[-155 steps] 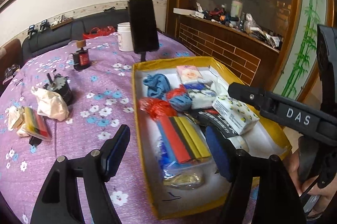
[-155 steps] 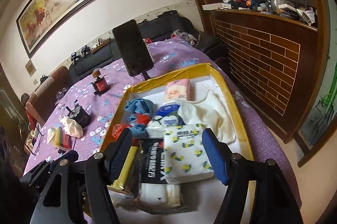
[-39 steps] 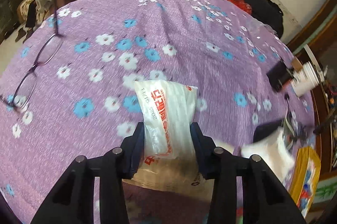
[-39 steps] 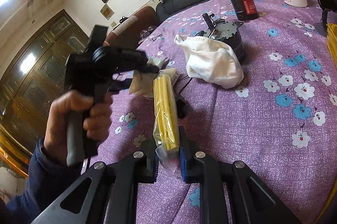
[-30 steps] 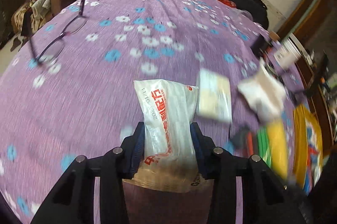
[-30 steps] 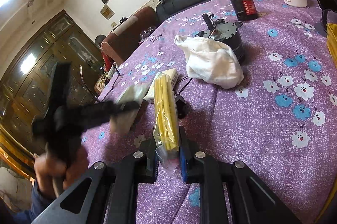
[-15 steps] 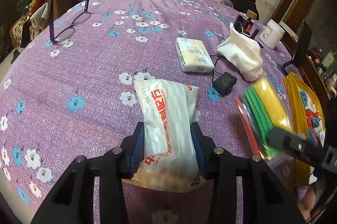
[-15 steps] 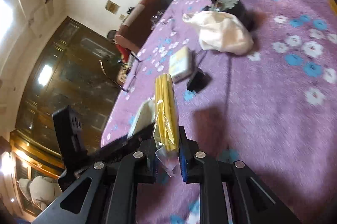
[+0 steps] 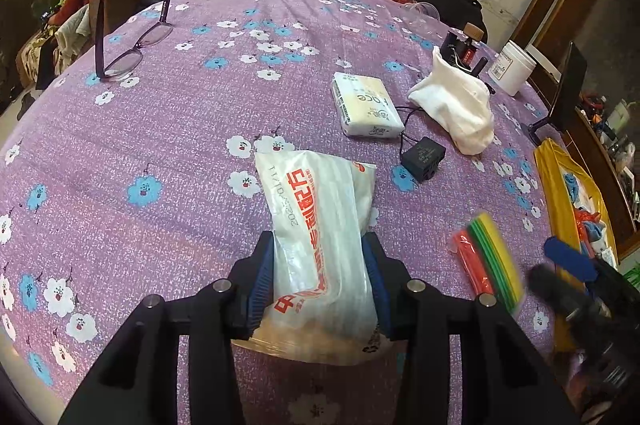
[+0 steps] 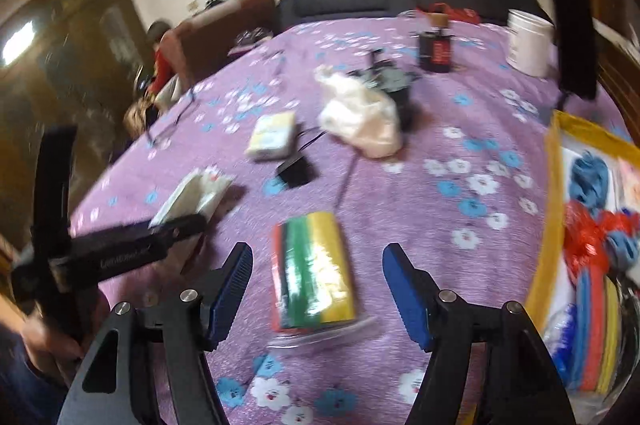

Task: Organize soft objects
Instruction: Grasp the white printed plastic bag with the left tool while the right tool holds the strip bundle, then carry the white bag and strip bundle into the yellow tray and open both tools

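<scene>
Left gripper: clenched on a white plastic packet with red print; both blue pads press its sides, and the packet's far end sticks out ahead of the fingers, above the counter.
Right gripper: its jaws are opening; the blue pads stand wide apart and touch nothing.
Colored bundle: a clear bag of red, green and yellow strips, lying flat on the counter between the right gripper's spread fingers, free of both pads. In the left wrist view it lies to the right of the left gripper.
Tissue pack: flat on the counter, ahead of the left gripper and a little to the right, well apart from it.
White cloth: a crumpled heap just right of the tissue pack, beyond both grippers.
Black adapter: a small black block with a thin cable, between the tissue pack and the colored bundle, ahead of the right gripper.
Yellow box: at the right edge, to the right of the right gripper; blue, red and white soft things lie inside it.
Eyeglasses: far ahead and left of the left gripper, standing on the counter with the arms up.
White jar: far end of the counter, beside a dark upright phone.
Picture quality: the right wrist view is blurred.
</scene>
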Demonstrator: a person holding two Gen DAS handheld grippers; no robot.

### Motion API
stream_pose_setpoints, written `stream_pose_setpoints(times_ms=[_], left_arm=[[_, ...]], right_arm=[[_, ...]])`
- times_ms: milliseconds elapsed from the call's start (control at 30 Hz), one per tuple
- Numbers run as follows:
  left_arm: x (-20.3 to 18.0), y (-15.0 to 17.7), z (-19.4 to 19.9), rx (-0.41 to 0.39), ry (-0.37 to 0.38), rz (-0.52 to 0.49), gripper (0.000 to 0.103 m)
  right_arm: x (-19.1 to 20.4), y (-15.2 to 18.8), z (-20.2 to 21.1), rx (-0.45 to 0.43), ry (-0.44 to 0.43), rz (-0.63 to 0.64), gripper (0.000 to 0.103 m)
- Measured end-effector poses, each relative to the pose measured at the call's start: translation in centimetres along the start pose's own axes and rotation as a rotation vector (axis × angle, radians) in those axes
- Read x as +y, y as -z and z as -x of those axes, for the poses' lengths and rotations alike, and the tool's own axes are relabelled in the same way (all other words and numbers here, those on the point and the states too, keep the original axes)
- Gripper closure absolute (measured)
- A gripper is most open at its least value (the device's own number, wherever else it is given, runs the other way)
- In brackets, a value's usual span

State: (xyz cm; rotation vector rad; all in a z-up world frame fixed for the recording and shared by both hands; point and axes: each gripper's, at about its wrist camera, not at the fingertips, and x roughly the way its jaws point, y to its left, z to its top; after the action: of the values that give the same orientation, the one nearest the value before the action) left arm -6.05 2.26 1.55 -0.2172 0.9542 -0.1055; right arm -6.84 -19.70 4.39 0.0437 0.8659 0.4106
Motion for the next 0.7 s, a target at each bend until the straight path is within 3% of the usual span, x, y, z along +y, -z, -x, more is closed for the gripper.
stream_pose_setpoints(times_ms=[200, 300, 367, 700], left_arm=[[-0.1, 0.2, 0.1, -0.017, 0.001, -0.014, 0.060], [-0.2, 0.4, 0.1, -0.030, -0.005, -0.020, 0.060], [-0.4, 0.6, 0.1, -0.043, -0.016, -0.027, 0.060], [-1.2, 1.2, 0.6, -0.101, -0.061, -0.065, 0.060]], right_arm=[[-0.5, 0.8, -3.0, 0.068, 0.017, -0.011, 0.033], [-1.3, 1.0, -3.1, 0.055, 0.018, -0.030, 0.053], [-1.5, 0.9, -3.1, 0.044, 0.005, -0.038, 0.057], [-1.3, 0.8, -1.9, -0.016, 0.020, -0.056, 0.059]])
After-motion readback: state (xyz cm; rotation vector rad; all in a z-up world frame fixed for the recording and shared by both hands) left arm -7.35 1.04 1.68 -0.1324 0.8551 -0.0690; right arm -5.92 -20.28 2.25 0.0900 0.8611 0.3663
